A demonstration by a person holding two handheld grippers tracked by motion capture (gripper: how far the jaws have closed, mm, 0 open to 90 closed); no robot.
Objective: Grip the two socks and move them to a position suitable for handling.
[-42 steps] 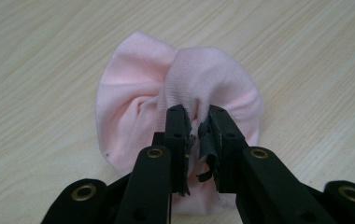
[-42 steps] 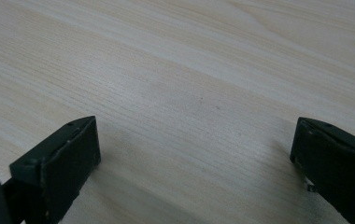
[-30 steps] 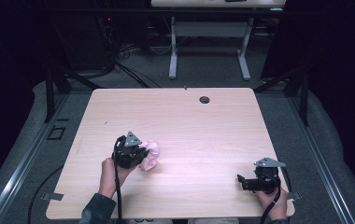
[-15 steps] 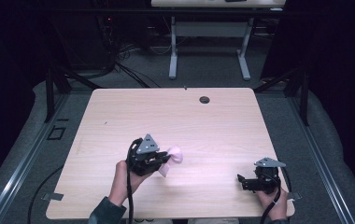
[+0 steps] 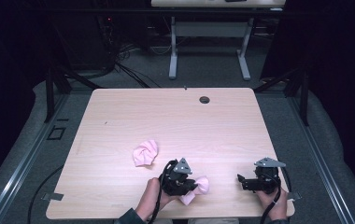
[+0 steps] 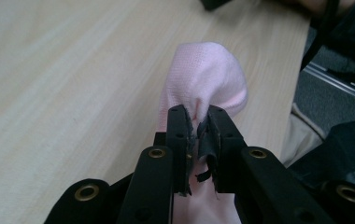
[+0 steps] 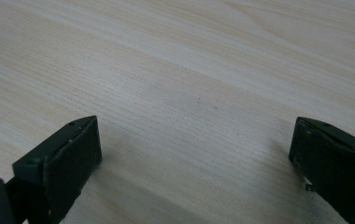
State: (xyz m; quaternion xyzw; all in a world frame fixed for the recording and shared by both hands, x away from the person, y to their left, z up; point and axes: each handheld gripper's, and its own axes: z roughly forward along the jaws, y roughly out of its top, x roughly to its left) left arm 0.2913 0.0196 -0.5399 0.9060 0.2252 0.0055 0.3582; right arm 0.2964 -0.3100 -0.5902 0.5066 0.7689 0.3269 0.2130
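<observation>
My left gripper is shut on a pink knitted cloth, which bulges out past its tips near the table's front edge. A second pink cloth lies bunched on the wooden table, apart from the gripper and up-left of it. At the front right corner my right gripper rests low over the bare tabletop, open, with nothing between its jaws.
A small dark grommet hole sits near the table's far edge. Behind the table stands another desk's white frame on grey carpet. The table's front edge runs close to both hands.
The left gripper has moved right and toward the front edge with a pink cloth in it, leaving the other pink cloth bunched where it was. The right gripper has stayed put.
</observation>
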